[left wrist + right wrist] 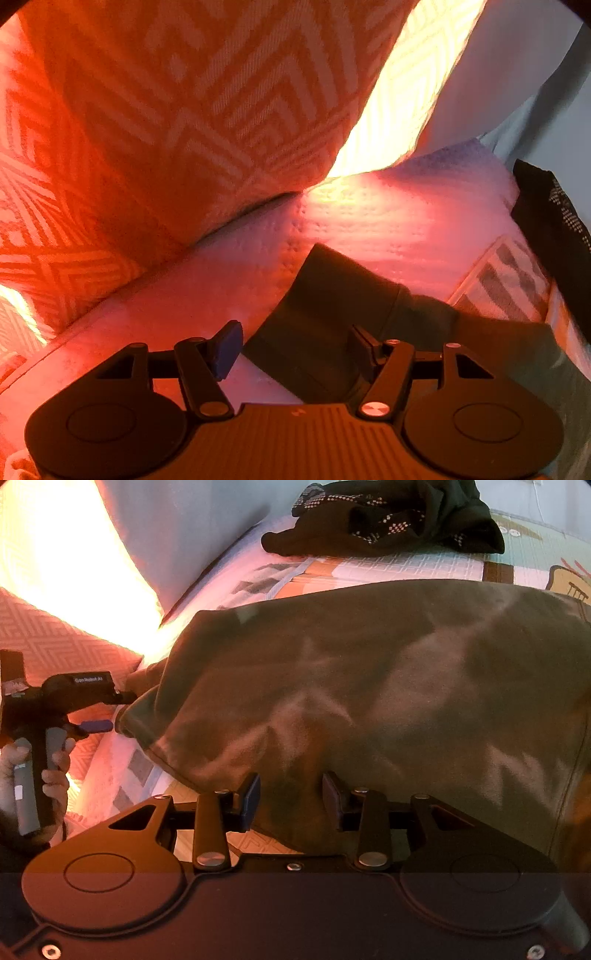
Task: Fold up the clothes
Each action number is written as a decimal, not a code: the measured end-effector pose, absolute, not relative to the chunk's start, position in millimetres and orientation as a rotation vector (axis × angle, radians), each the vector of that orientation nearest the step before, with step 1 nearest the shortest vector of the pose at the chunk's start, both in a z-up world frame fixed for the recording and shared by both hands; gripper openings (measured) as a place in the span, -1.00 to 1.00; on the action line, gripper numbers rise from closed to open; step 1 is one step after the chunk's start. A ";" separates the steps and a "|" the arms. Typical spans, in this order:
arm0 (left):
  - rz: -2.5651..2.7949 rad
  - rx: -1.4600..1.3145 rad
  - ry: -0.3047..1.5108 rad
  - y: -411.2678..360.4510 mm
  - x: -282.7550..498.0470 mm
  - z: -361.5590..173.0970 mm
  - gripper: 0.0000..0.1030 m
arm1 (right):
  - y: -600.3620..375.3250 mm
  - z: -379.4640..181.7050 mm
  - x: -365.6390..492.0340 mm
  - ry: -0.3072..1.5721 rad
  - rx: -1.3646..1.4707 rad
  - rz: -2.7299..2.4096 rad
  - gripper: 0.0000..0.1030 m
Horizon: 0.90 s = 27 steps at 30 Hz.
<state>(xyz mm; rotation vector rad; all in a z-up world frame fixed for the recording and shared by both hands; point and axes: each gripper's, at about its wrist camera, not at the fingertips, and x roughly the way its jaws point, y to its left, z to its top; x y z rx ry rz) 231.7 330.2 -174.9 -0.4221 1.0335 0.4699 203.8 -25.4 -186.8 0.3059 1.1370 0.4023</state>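
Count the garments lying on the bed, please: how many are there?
2. A large olive-green garment lies spread in front of both grippers. A black patterned garment lies crumpled farther back. Others may be hidden outside the views.

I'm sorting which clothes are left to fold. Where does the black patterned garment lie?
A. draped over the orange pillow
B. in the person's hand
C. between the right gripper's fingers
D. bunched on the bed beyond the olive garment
D: in the right wrist view the black patterned garment lies bunched on the bed cover, beyond the olive garment and apart from it.
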 end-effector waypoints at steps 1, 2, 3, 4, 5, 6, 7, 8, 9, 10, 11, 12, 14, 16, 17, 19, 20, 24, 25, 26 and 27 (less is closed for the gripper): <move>0.464 -0.425 1.037 330.4 231.7 -177.0 0.27 | -25.0 -186.8 203.8 1.137 0.304 0.402 -0.32; 0.458 -0.423 1.042 330.6 232.0 -178.9 0.27 | -24.6 -186.8 203.9 1.136 0.302 0.402 -0.32; 0.451 -0.419 1.047 330.8 232.6 -180.2 0.27 | -24.3 -186.8 204.0 1.136 0.301 0.402 -0.32; 0.443 -0.418 1.048 331.0 232.6 -180.5 0.26 | -24.4 -186.9 204.1 1.135 0.301 0.402 -0.32; 0.432 -0.424 1.045 332.0 232.0 -180.8 0.25 | -24.4 -187.1 204.2 1.134 0.302 0.402 -0.32; 0.430 -0.438 1.040 333.8 231.0 -181.1 0.17 | -24.5 -187.3 204.3 1.133 0.303 0.402 -0.32; 0.429 -0.450 1.036 335.8 229.9 -181.3 -0.07 | -24.5 -187.5 204.2 1.131 0.305 0.402 -0.32; 0.431 -0.457 1.032 338.5 228.5 -181.3 -0.18 | -24.4 -187.7 204.0 1.129 0.306 0.401 -0.32; 0.431 -0.470 1.028 341.4 227.0 -181.1 -0.30 | -24.3 -187.9 203.9 1.127 0.307 0.401 -0.32; 0.425 -0.486 1.021 344.5 225.3 -180.5 -0.44 | -24.0 -188.0 203.9 1.125 0.304 0.402 -0.32; 0.425 -0.497 1.012 346.6 223.9 -179.0 -0.47 | -23.7 -188.1 203.9 1.124 0.301 0.403 -0.32; 0.425 -0.506 1.003 348.5 222.6 -177.5 -0.54 | -23.4 -188.2 204.0 1.122 0.299 0.404 -0.32; 0.437 -0.495 0.991 348.4 221.8 -174.0 -0.61 | -23.1 -188.3 204.0 1.120 0.299 0.403 -0.32; 0.447 -0.479 0.984 347.2 222.5 -170.8 -0.69 | -22.5 -188.1 203.7 1.118 0.298 0.400 -0.32; 0.452 -0.472 0.979 346.7 222.7 -169.0 -0.70 | -22.3 -187.8 203.2 1.116 0.296 0.400 -0.32; 0.471 -0.439 0.964 345.6 223.0 -162.9 -0.71 | -22.2 -187.5 203.1 1.113 0.298 0.397 -0.32; 0.482 -0.425 0.956 345.5 223.1 -159.9 -0.71 | -22.5 -187.3 203.6 1.112 0.302 0.395 -0.32; 0.529 -0.415 0.938 353.3 221.2 -151.6 -0.71 | -22.6 -186.6 203.3 1.109 0.314 0.398 -0.28; 0.535 -0.420 0.942 355.4 220.5 -151.8 -0.71 | -22.6 -186.5 203.3 1.108 0.317 0.399 -0.28; 0.542 -0.425 0.946 357.6 219.8 -152.0 -0.71 | -22.5 -186.5 204.0 1.109 0.317 0.399 -0.28; 0.550 -0.428 0.952 359.1 219.5 -152.6 -0.70 | -22.3 -186.5 204.5 1.111 0.315 0.400 -0.27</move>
